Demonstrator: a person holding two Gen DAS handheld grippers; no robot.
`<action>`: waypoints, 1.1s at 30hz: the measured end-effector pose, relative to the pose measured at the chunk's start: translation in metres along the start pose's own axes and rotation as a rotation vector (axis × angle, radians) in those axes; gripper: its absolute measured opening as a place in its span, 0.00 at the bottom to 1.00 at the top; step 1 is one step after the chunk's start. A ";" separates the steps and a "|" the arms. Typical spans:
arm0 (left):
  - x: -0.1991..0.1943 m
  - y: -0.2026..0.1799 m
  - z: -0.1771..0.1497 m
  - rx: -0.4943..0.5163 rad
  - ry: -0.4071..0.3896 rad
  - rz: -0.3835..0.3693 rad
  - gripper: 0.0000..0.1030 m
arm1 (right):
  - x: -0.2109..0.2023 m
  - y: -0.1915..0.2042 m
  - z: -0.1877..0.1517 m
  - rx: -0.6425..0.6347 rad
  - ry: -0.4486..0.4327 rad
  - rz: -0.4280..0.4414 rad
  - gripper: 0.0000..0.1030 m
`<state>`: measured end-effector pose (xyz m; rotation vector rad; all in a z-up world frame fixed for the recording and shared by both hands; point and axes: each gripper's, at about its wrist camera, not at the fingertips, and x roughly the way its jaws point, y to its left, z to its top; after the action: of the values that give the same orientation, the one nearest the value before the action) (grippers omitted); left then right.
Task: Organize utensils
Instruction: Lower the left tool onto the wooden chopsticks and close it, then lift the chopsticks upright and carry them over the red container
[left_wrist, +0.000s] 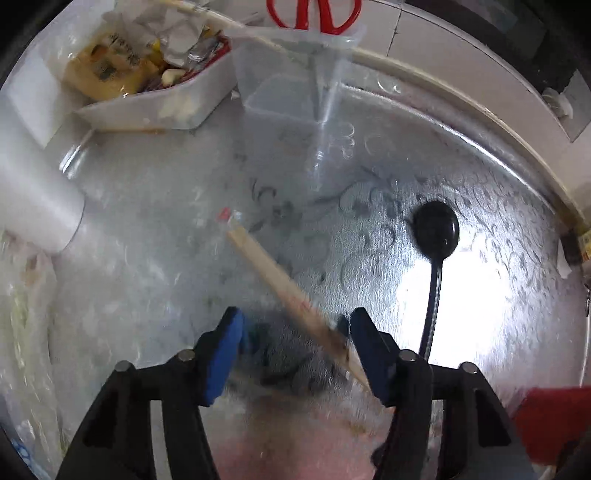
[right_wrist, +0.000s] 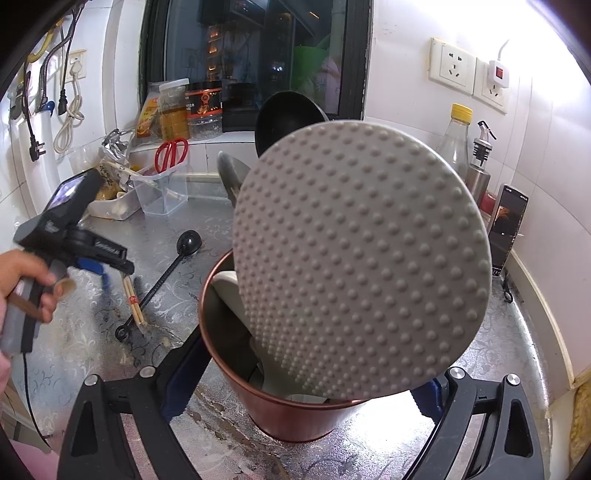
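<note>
Chopsticks (left_wrist: 295, 295) lie slanted on the patterned metal surface (left_wrist: 166, 240), their near end between the left gripper (left_wrist: 291, 339), whose blue pads stand spread and short of pinching them. Just beside them lies a black spoon (left_wrist: 436, 227), flat on the surface. Over at the right gripper (right_wrist: 299, 384), the jaws clamp the copper utensil pot (right_wrist: 295, 417), which holds a grey dimpled paddle (right_wrist: 362, 258). Red scissors (left_wrist: 314, 14) stand in a clear bin (left_wrist: 288, 81) at the back.
</note>
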<state>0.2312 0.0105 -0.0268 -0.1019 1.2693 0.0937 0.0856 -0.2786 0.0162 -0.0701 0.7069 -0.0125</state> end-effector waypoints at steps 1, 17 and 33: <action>0.000 -0.003 0.005 0.004 0.000 0.006 0.52 | 0.000 0.000 0.000 -0.001 0.000 -0.001 0.93; -0.009 -0.084 0.054 0.280 0.070 -0.024 0.18 | 0.001 0.001 0.001 0.001 0.000 0.004 0.94; -0.035 -0.088 0.068 0.205 -0.068 -0.225 0.10 | -0.001 0.000 -0.001 0.005 -0.001 0.008 0.94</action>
<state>0.2961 -0.0689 0.0282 -0.0637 1.1846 -0.2251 0.0843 -0.2790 0.0159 -0.0627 0.7066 -0.0063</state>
